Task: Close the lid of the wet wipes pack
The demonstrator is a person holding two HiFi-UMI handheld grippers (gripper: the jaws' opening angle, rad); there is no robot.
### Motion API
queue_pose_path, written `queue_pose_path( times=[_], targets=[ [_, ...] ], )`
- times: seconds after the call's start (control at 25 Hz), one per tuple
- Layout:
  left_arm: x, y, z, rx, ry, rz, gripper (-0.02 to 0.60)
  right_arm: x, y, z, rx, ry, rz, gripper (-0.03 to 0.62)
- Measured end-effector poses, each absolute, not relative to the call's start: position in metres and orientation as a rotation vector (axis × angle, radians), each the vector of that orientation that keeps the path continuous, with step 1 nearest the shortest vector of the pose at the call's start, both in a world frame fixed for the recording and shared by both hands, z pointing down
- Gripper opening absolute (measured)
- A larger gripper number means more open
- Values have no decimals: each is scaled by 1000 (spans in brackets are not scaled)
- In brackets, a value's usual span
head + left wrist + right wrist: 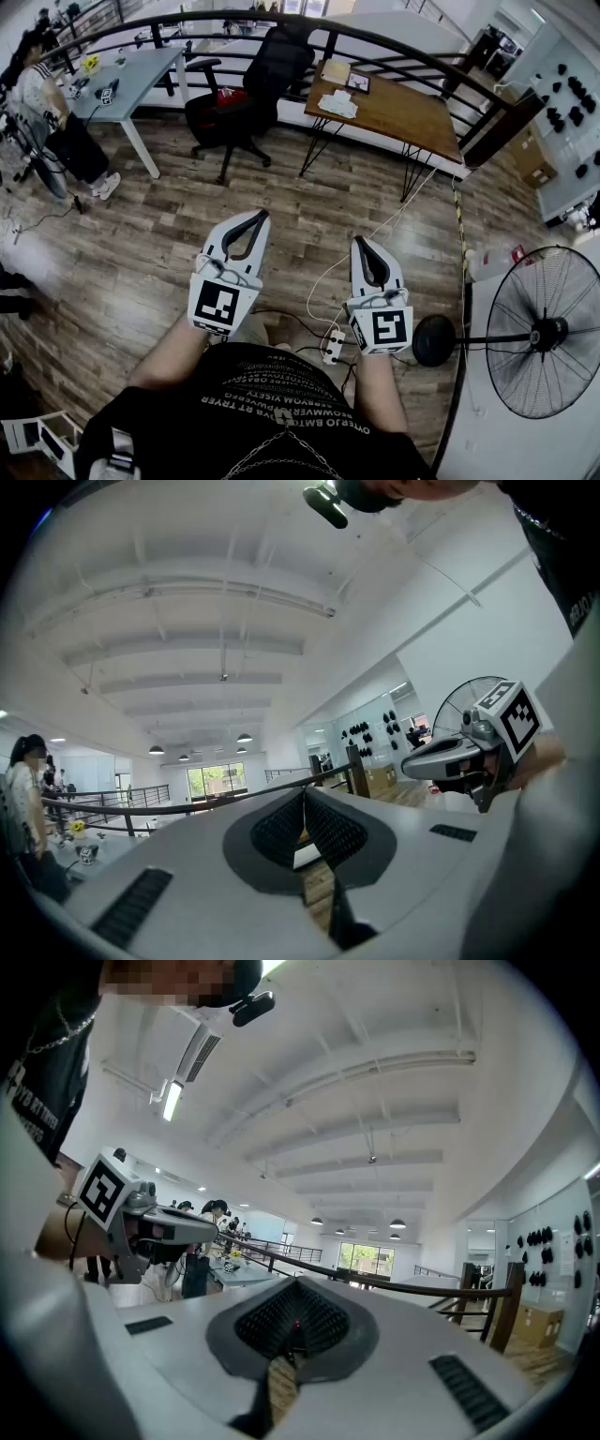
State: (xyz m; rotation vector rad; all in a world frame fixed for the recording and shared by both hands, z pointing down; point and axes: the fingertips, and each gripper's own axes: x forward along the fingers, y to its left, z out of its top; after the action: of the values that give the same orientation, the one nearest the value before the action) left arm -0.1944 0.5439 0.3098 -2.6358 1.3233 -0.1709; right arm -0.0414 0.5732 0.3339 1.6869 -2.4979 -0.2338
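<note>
I cannot make out a wet wipes pack for certain in any view; a white bundle [337, 103] lies on the far brown table [403, 112], too small to identify. Both grippers are held level in front of the person's chest, over the wooden floor. My left gripper [260, 217] [303, 791] is shut, its tips touching with nothing between them. My right gripper [360, 241] [296, 1283] is also shut and empty. Each gripper shows at the edge of the other's view, side by side and apart.
A black office chair [253, 84] and a grey desk [131, 80] stand beyond the grippers, with a seated person [47, 112] at far left. A curved black railing [375, 37] runs behind. A standing fan [544, 333] is at right, and a power strip [332, 345] lies below.
</note>
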Motion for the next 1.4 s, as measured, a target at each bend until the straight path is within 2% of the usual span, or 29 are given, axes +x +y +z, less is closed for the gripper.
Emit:
queue_pose_path(
  times=[0.52, 0.76, 1.04, 1.24, 1.4],
  targets=[
    [-158, 525, 324, -2582, 1324, -233, 29, -5, 558, 345, 1718, -2524, -176, 19],
    [-143, 504, 339, -2594, 1304, -248, 29, 3, 536, 355, 1706, -2508, -135, 77],
    [-144, 463, 339, -2651, 1312, -215, 29, -1, 499, 355, 1701, -2493, -110, 92],
    [-126, 434, 345, -2648, 1072, -308, 28, -7, 468, 355, 1691, -2481, -95, 95],
    [-137, 396, 345, -2711, 988, -365, 29, -10, 441, 359, 1693, -2467, -71, 95]
  ],
)
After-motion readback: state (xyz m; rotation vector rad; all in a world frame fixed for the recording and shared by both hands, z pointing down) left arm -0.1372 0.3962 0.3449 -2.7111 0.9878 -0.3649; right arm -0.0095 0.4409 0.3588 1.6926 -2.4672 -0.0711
